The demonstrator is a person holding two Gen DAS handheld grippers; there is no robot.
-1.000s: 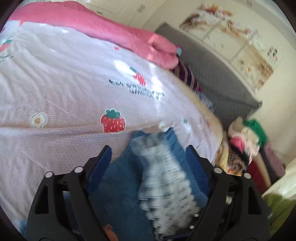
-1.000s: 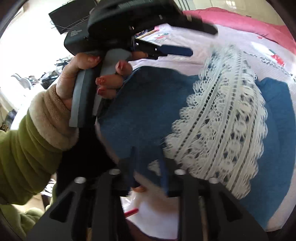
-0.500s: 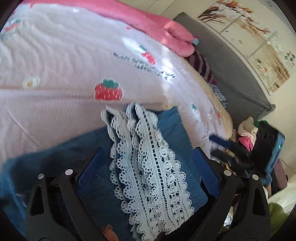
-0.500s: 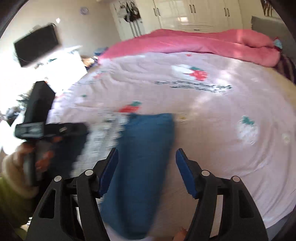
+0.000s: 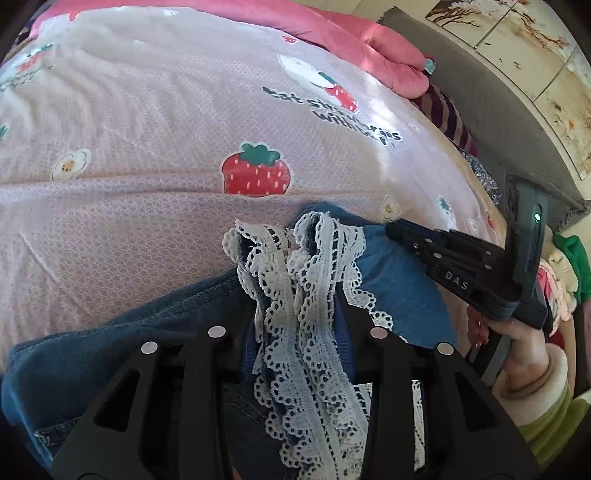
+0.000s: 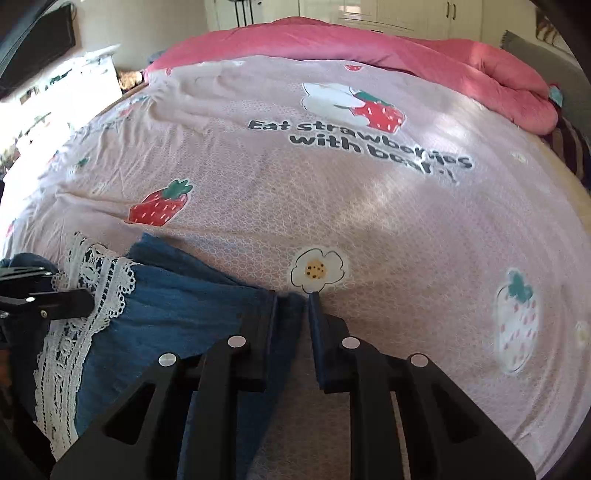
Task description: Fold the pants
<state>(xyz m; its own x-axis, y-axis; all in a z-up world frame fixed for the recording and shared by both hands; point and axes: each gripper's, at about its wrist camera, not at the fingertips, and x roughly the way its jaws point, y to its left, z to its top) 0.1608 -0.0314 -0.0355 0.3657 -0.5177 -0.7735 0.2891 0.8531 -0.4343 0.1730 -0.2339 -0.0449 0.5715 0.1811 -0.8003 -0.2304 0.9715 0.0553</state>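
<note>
Both jaws have just been closing: the left gripper [image 5: 299, 317] pinches the pants' [image 5: 399, 284] lace [image 5: 314, 295] and the right gripper [image 6: 291, 317] pinches their blue edge, probably to lift them off the bed [image 6: 332, 192] for a fold.

A home bedroom: a bed fills most of both views under a pink strawberry-print sheet [image 6: 332, 192], a rolled pink duvet [image 6: 369, 48] across the top, white wardrobe doors [image 6: 369, 11] upper centre, grey headboard [image 5: 480, 92] upper right

We read "Eat strawberries with bear" printed in dark letters on the pink bedsheet [image 6: 369, 206], and "DAS" embossed on the right gripper [image 5: 397, 230].
</note>
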